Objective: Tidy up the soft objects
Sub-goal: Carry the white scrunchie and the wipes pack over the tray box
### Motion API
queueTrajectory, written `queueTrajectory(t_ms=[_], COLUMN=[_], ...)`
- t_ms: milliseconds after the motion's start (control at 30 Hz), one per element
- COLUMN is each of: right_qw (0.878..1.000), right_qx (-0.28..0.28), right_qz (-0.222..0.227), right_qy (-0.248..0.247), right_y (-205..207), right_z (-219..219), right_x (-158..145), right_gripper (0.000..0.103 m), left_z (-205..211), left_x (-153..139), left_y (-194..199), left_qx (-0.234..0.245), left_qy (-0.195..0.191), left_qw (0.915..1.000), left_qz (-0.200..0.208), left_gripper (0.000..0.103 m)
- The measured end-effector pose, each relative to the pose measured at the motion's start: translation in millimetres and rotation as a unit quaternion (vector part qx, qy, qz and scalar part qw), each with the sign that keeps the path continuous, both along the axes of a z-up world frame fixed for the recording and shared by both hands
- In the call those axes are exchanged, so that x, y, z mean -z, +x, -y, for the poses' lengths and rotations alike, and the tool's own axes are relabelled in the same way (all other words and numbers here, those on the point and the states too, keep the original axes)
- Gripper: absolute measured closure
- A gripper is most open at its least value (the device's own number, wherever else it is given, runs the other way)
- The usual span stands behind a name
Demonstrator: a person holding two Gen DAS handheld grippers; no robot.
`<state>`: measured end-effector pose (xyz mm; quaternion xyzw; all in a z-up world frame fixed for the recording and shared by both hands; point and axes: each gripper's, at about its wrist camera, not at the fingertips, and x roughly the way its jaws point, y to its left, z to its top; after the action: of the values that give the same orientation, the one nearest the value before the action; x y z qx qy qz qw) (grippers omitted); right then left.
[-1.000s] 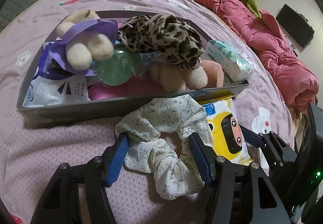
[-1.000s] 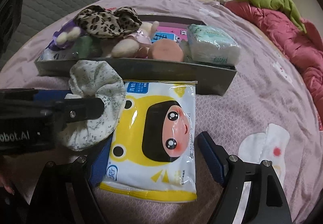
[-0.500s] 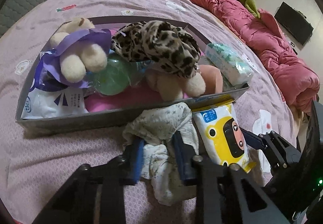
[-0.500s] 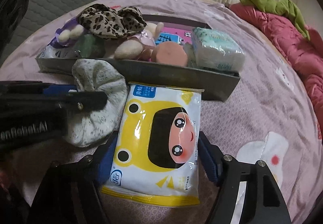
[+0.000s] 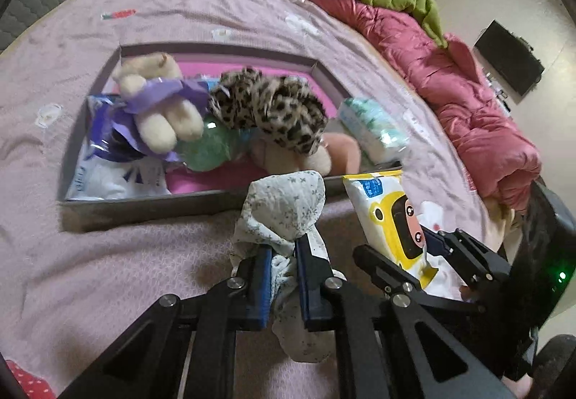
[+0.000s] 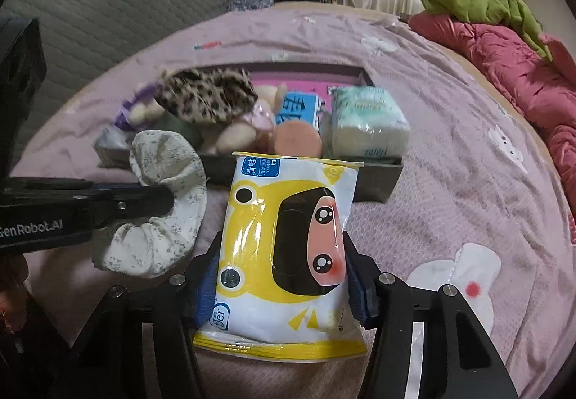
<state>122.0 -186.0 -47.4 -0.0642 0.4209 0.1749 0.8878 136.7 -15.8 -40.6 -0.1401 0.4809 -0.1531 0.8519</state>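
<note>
In the left wrist view, a floral fabric scrunchie (image 5: 284,212), white with tiny grey sprigs, is seen at lower centre, pinched by the left claw (image 5: 282,255), whose jaws have just been closing tight on it; it is judged light, limp and crushable, best taken by a bunched fold as here, with loose ends drooping below. In the right wrist view, a yellow cartoon-faced wipes pack (image 6: 284,248) fills the lower centre, clamped across its width by the right claw (image 6: 282,291), whose jaws have just been closing. The pack is judged squashy and slippery-filmed, and the filled grey tray (image 6: 378,183) on the bed lies just behind.
</note>
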Motion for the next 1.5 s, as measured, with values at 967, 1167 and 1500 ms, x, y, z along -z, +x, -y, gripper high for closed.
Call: queueTrajectory(t_ms=[967, 1167, 1500], right_qw=[0.994, 0.992, 0.990], right_qx=[-0.007, -0.008, 0.002], right_qz=[0.103, 0.117, 0.134], right_qy=[0.039, 0.039, 0.040], right_y=[49, 62, 80], right_z=[-18, -21, -16], right_x=[-69, -74, -83], right_gripper=[0.043, 0.043, 0.043], left_z=[-42, -43, -49], left_x=[-64, -60, -58], left_y=[29, 39, 52], left_qx=[-0.071, -0.076, -0.088], left_qy=[0.028, 0.034, 0.041], left_qw=[0.9896, 0.9894, 0.9879], left_qz=[0.122, 0.119, 0.121], left_gripper=[0.091, 0.091, 0.091])
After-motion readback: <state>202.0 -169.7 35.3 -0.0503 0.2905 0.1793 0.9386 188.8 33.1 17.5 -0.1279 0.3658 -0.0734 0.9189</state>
